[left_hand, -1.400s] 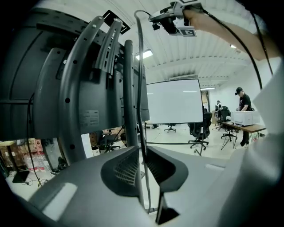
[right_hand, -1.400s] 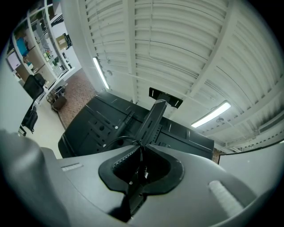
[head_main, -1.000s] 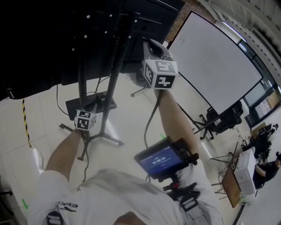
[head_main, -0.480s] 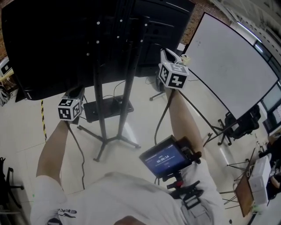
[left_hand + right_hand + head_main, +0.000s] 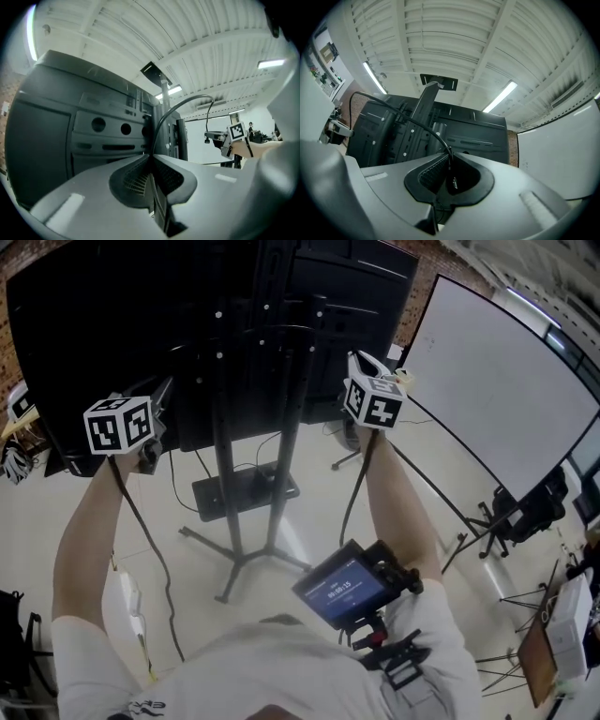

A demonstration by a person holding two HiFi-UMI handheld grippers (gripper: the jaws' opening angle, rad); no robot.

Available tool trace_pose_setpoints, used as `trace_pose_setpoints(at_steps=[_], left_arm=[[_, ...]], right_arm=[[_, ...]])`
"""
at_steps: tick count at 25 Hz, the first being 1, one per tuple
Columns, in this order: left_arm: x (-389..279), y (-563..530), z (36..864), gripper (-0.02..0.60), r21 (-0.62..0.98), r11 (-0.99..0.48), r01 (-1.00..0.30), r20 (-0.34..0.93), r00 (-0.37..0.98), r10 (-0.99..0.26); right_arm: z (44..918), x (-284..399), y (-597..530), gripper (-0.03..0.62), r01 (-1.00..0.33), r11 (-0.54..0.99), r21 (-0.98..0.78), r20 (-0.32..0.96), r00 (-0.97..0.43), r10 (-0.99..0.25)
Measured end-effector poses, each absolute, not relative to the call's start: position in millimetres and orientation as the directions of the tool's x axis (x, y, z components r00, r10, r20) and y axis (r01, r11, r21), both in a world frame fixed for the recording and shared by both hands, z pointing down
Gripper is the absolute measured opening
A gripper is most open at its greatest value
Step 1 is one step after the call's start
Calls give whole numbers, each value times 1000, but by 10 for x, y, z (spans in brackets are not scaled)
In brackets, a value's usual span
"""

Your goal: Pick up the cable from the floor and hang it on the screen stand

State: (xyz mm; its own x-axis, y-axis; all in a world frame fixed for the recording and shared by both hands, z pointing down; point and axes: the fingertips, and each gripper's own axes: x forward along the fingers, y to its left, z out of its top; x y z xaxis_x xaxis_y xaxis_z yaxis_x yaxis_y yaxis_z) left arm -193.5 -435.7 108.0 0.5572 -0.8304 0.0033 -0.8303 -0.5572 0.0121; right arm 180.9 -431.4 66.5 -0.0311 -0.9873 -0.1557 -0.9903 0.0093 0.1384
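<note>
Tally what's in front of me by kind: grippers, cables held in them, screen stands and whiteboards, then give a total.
Grippers: 2
Held cable: 1
Screen stand: 1
Whiteboard: 1
Total: 5

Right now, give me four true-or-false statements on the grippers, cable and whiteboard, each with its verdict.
1. The left gripper is shut on the cable. True.
2. The right gripper is open and empty. False: it is shut on the cable too.
3. The cable lies flat on the floor. False: both grippers hold it up by the stand.
4. In the head view, the whiteboard is right of the stand. True.
</note>
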Motion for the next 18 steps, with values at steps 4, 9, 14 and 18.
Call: trace_pose_setpoints(at_steps=[4,9,14,18], left_arm=[[-1855,-4473,626,20,-15,-546,-838,-38,546,-837],[-1808,-4691,357,20,-48,-456,-889,-32,458,-888],[-1861,-4908,337,20,-37,-360,-932,21,359,-933],[-1942,-4987,309,20,-39,-288,-957,52,286,-957]], right_arm=[[492,1877,-4495,41,-991,15,135,-193,-41,-980],[229,2058,-4813,41,-983,6,184,-219,-47,-975],[24,2191,-5170,41,-966,-29,256,-200,-23,-980],[-27,2110,-5391,42,-930,-49,364,-175,-16,-984]])
